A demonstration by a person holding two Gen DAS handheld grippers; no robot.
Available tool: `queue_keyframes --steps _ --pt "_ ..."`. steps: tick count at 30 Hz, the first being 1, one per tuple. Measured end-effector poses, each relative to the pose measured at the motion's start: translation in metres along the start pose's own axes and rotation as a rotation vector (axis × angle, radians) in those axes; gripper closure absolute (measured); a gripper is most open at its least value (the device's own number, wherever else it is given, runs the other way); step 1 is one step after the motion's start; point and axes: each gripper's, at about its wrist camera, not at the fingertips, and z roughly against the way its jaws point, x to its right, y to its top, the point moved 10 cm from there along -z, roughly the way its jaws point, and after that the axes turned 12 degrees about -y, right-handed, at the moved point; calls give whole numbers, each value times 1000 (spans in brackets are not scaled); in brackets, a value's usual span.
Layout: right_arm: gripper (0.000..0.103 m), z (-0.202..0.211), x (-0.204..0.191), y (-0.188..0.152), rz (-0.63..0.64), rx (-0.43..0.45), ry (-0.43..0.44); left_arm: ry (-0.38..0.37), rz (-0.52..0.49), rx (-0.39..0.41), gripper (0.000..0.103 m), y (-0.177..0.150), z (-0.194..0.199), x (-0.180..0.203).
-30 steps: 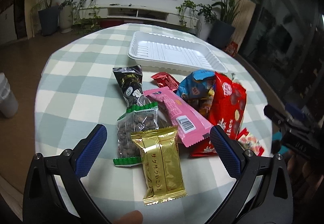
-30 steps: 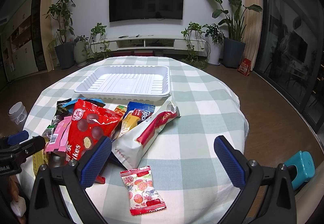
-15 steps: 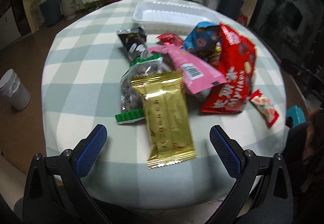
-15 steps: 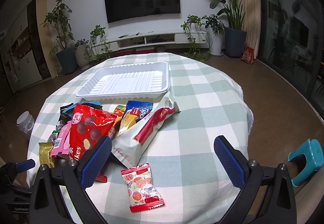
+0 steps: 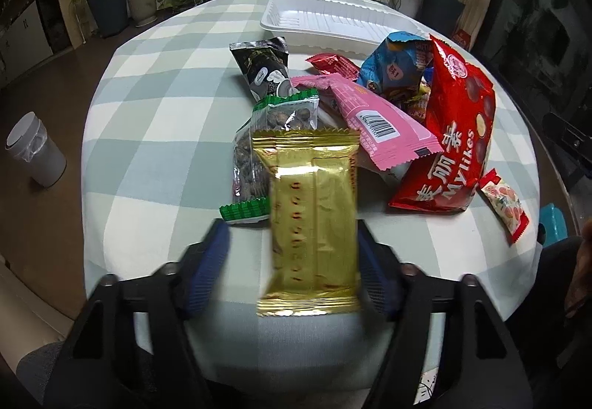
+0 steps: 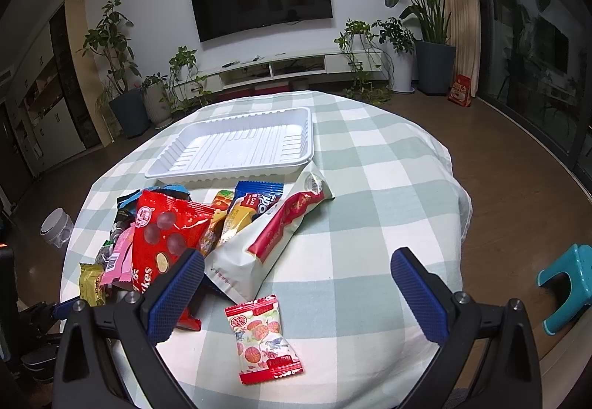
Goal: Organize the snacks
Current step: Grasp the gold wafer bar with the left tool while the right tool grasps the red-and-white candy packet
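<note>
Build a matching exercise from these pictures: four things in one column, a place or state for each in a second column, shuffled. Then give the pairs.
Things
1. gold packet
2. white tray
3. pink packet
4. small candy packet

Places or states
A. empty
B. lying in front of the open right claw, apart from the other snacks
C. between the fingers of the left claw
D. barcode facing up

Pairs: 1-C, 2-A, 3-D, 4-B
</note>
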Motion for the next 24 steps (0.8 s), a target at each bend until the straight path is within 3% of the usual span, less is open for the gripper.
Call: queue_keyframes --steps 1,7,13,20,24 --pt "0 0 0 0 2 0 -2 5 1 5 63 0 1 -1" --pt "1 3 -1 -2 52 9 -26 -26 22 19 74 0 4 -4" --pt "16 -2 5 -11 93 -36 -42 -110 54 55 74 2 14 -3" --pt "20 -3 -35 -42 275 -80 -9 -189 76 87 74 4 24 3" --pt "24 -16 -40 -58 326 -151 -51 -216 81 91 74 3 26 6"
